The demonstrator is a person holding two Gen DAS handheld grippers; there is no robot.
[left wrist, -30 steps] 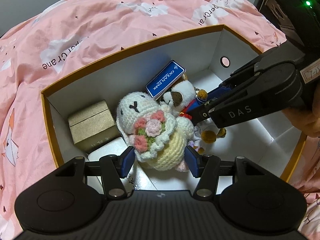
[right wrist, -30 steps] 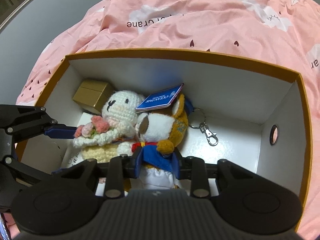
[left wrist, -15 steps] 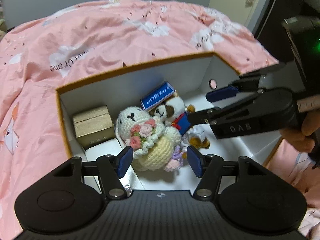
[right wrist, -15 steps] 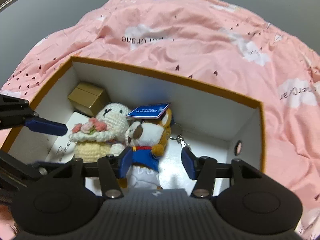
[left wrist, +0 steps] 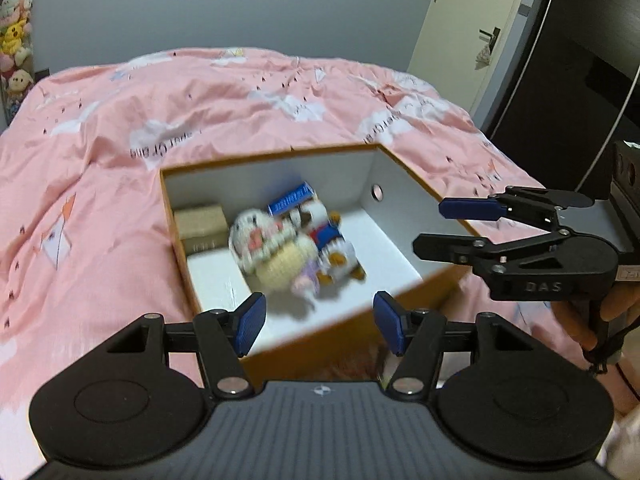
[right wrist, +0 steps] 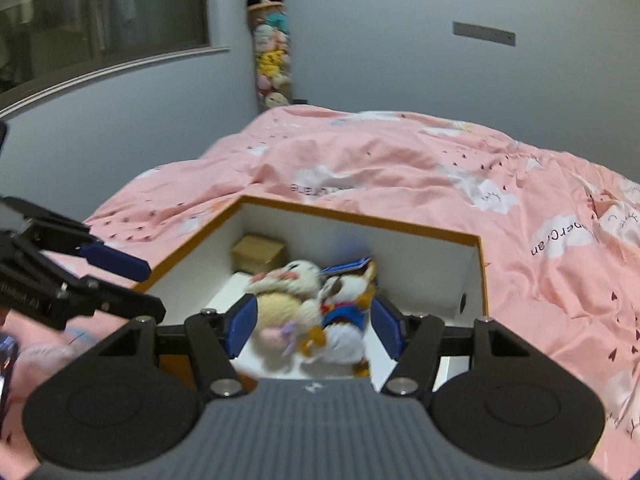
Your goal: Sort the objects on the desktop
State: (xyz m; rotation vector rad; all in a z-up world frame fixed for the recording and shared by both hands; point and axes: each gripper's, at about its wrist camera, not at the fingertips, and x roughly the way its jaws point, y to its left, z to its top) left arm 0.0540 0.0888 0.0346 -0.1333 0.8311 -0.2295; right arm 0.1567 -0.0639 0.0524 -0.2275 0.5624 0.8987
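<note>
My left gripper [left wrist: 318,322] is spread and holds nothing, above the near rim of the orange-edged box [left wrist: 404,166]. Inside the box, left to right: gold carton [left wrist: 200,220] at the left wall, crochet bunny [left wrist: 272,250], plush dog [left wrist: 334,240]; bare floor toward the right wall. My right gripper [right wrist: 312,330] is spread, holding nothing

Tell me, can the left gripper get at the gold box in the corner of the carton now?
Probably yes. The left gripper is open and empty above the carton, whose top is open. The gold box sits uncovered in the far-left corner; the crochet bunny lies beside it, so room is tight.
</note>
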